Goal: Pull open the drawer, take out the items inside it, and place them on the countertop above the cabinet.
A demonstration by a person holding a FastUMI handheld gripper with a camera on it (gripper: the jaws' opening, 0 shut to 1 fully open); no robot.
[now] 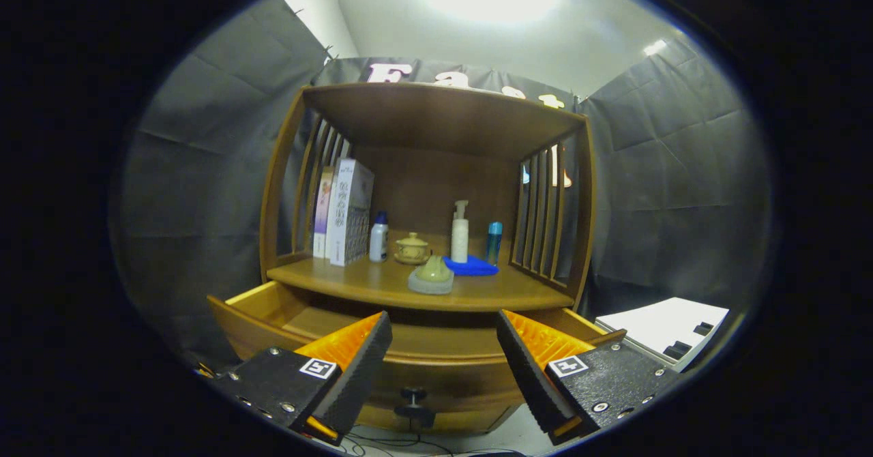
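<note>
A wooden cabinet's drawer (286, 314) stands pulled open just beyond my fingers; the part of its floor that shows is bare wood. Its dark round knob (413, 397) sits low on the drawer front, between my fingers. My gripper (443, 344) is open with nothing between its fingers, held in front of and slightly above the drawer. On the countertop (505, 293) above the drawer, near its front edge, lies a grey cloth with a small yellowish-green item (432, 276) on top. Behind it lies a blue cloth (472, 266).
Farther back on the countertop stand two boxes (344, 211), a white bottle with a blue cap (378, 237), a small lidded pot (412, 248), a pump bottle (460, 233) and a blue tube (494, 241). Slatted sides and a wooden top enclose it. A white box (665, 331) sits to the right.
</note>
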